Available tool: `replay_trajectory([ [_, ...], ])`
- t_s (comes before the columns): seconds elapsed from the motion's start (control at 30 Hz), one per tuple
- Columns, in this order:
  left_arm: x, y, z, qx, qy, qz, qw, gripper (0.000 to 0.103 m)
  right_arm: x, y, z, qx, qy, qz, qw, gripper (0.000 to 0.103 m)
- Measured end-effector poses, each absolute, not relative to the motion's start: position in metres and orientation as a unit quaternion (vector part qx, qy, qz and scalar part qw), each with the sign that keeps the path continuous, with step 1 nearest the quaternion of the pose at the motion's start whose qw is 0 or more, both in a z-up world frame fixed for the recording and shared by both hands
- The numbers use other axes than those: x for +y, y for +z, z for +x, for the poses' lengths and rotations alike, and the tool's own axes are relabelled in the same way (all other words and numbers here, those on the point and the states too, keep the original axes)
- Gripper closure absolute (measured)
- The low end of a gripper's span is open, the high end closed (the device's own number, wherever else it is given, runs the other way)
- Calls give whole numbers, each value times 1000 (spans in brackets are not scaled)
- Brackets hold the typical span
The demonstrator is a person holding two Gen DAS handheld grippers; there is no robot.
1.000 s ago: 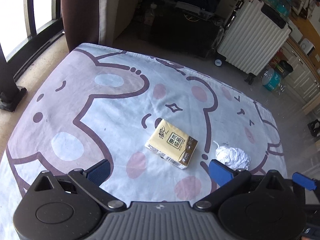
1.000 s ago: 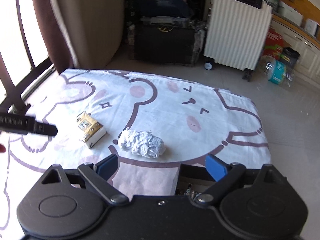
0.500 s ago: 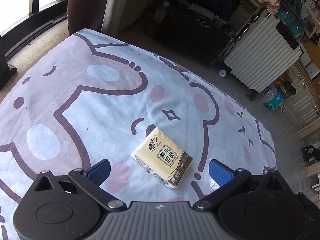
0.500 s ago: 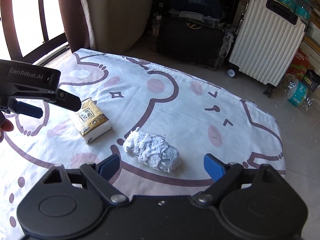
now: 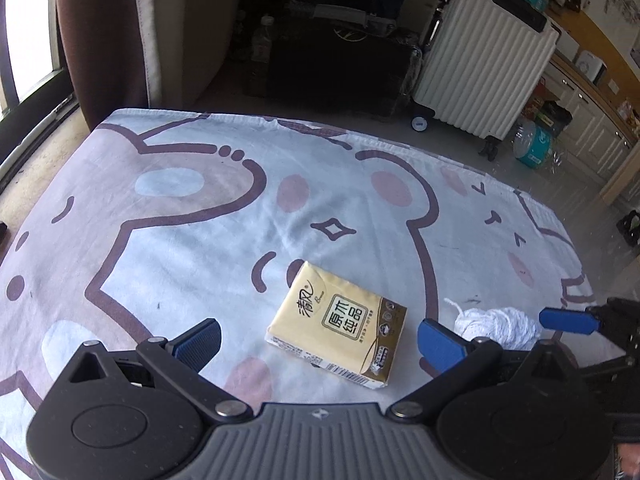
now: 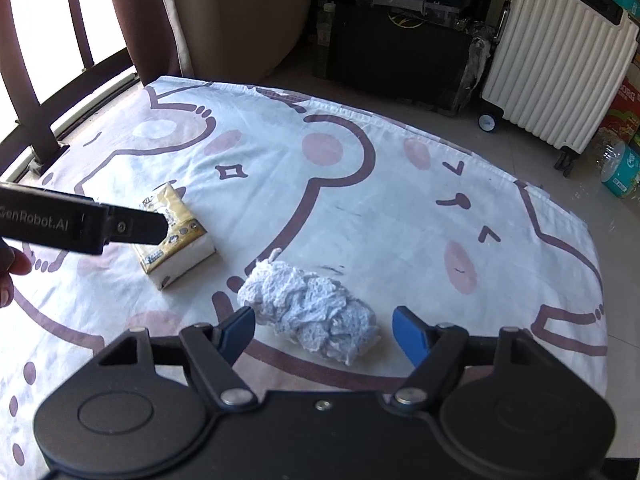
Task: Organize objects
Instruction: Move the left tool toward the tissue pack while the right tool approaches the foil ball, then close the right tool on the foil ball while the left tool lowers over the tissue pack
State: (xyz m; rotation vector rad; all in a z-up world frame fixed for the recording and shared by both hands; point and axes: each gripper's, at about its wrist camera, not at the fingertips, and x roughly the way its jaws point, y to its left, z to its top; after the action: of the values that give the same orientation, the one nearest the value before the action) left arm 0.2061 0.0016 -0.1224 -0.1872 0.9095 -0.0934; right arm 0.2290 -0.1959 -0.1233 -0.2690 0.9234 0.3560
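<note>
Where legible | left tool [image 6: 120,226]: "GenRobot.AI" | tissue pack [image 5: 338,326]: Chinese characters

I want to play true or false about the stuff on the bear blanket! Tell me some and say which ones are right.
1. The yellow tissue pack lies flat on the bear blanket. True.
2. The left tool is squeezing the tissue pack. False: it is open, and the pack sits between its fingers, untouched.
3. The white crumpled cloth sits in front of the right tool. True.
4. The cloth is on top of the tissue pack. False: they lie apart, side by side on the blanket.
5. A white suitcase stands on the floor beyond the blanket. True.
6. The right tool is shut. False: its fingers are spread wide.
</note>
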Motion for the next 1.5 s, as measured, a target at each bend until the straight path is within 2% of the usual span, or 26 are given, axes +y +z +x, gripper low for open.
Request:
replay_trajectory([
  [0.2, -17, -135, 202, 433, -68, -20, 899, 0, -194, -134, 237, 458, 164, -147, 861, 27],
  [0.4, -21, -147, 205, 443, -42, 26, 895, 0, -190, -138, 238, 469, 183, -146, 851, 42],
  [0.7, 11, -145, 195, 435, 17, 52, 899, 0, -194, -134, 241, 500, 157, -100, 846, 48],
  [1.0, 59, -145, 200, 443, 91, 20, 892, 0, -194, -131, 241, 526, 151, -26, 837, 50],
  [1.2, 61, -135, 196, 451, 54, 14, 891, 0, -186, -129, 232, 550, 172, 23, 817, 50],
  [1.37, 47, -122, 190, 437, 4, 28, 899, 0, -180, -127, 219, 565, 201, 16, 800, 49],
  [1.5, 38, -119, 203, 437, -9, -2, 900, 0, -178, -133, 208, 579, 214, 2, 787, 47],
])
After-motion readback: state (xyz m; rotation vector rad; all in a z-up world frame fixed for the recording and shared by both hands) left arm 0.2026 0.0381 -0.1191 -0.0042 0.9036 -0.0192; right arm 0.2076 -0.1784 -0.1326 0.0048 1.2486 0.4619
